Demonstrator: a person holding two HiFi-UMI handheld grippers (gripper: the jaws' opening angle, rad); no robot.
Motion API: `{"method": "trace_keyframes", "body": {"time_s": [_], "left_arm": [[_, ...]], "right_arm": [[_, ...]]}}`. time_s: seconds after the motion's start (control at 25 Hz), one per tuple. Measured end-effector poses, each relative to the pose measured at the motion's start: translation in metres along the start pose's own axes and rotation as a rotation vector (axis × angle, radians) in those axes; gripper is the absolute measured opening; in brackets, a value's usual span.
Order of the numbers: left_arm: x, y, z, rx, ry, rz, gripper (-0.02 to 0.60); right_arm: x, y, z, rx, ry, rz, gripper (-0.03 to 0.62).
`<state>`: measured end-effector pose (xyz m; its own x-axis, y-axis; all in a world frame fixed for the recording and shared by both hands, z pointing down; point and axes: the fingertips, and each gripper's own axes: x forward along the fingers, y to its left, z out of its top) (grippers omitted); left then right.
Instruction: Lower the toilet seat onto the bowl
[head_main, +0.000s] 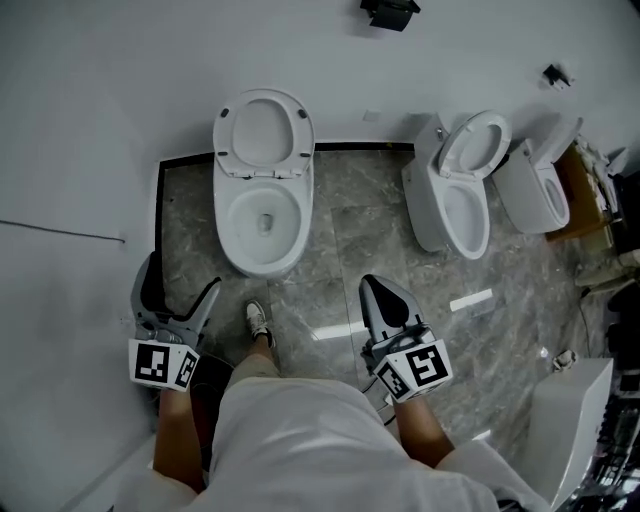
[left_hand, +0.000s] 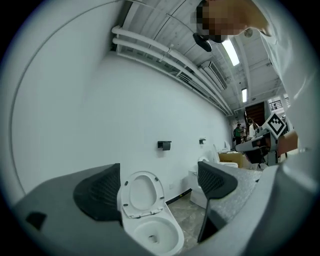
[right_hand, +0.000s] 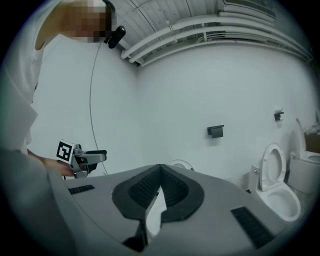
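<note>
The toilet seat (head_main: 301, 137) stands upright against the wall, well apart from the bowl (head_main: 232, 236) rim. The left gripper (head_main: 183, 287) has its jaws wide apart, holding nothing. The right gripper (head_main: 376, 285) has its jaws together, holding nothing. Both are over the floor (head_main: 345, 245), short of the bowl's front edge.

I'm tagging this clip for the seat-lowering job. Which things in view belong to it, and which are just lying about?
Part of the job:
- raised toilet seat
- bowl beneath it
- left gripper, open, empty
- right gripper, shut, empty

Just lying about:
- second toilet
- black wall holder
- white strip on the floor
</note>
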<state>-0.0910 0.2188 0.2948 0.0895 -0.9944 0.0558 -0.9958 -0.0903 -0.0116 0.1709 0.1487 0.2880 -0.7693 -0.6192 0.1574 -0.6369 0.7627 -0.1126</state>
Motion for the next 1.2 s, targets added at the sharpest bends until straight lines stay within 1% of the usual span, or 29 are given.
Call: {"method": "trace_keyframes", "body": {"time_s": [0.12, 0.24, 0.36, 0.44, 0.64, 0.76, 0.88, 0.96, 1.08, 1.2], "left_arm": [[0.056, 0.040, 0.005, -0.011, -0.003, -0.053, 0.466], [0.100, 0.078, 0.014, -0.017, -0.017, -0.100, 0.466], [0.135, 0.109, 0.012, -0.014, -0.011, -0.143, 0.466], [0.153, 0.121, 0.007, -0.021, 0.001, -0.165, 0.466], [0.197, 0.127, -0.008, -0.048, 0.045, -0.211, 0.466], [0.221, 0.121, -0.008, -0.022, 0.053, -0.231, 0.466], [0.242, 0.116, -0.009, -0.008, 0.060, -0.230, 0.466], [0.258, 0.117, -0.008, 0.024, 0.079, -0.240, 0.466], [0.294, 0.131, -0.009, 0.089, 0.112, -0.245, 0.466], [0.328, 0.140, -0.025, 0.139, 0.160, -0.260, 0.466]], "right_arm": [[0.061, 0.000, 0.021, -0.018, 0.033, -0.003, -0.003], [0.117, 0.000, 0.042, -0.034, 0.045, -0.021, -0.003], [0.155, -0.001, 0.055, -0.040, 0.050, -0.047, -0.003], [0.169, -0.001, 0.058, -0.049, 0.060, -0.063, -0.003], [0.188, -0.026, 0.062, -0.023, 0.074, -0.124, -0.003], [0.195, -0.040, 0.065, -0.017, 0.055, -0.125, -0.003], [0.202, -0.058, 0.065, -0.011, 0.033, -0.123, -0.003], [0.209, -0.068, 0.067, -0.007, 0.024, -0.125, -0.003], [0.227, -0.082, 0.067, 0.008, 0.026, -0.110, -0.003], [0.242, -0.090, 0.057, 0.015, 0.043, -0.085, -0.003]]}}
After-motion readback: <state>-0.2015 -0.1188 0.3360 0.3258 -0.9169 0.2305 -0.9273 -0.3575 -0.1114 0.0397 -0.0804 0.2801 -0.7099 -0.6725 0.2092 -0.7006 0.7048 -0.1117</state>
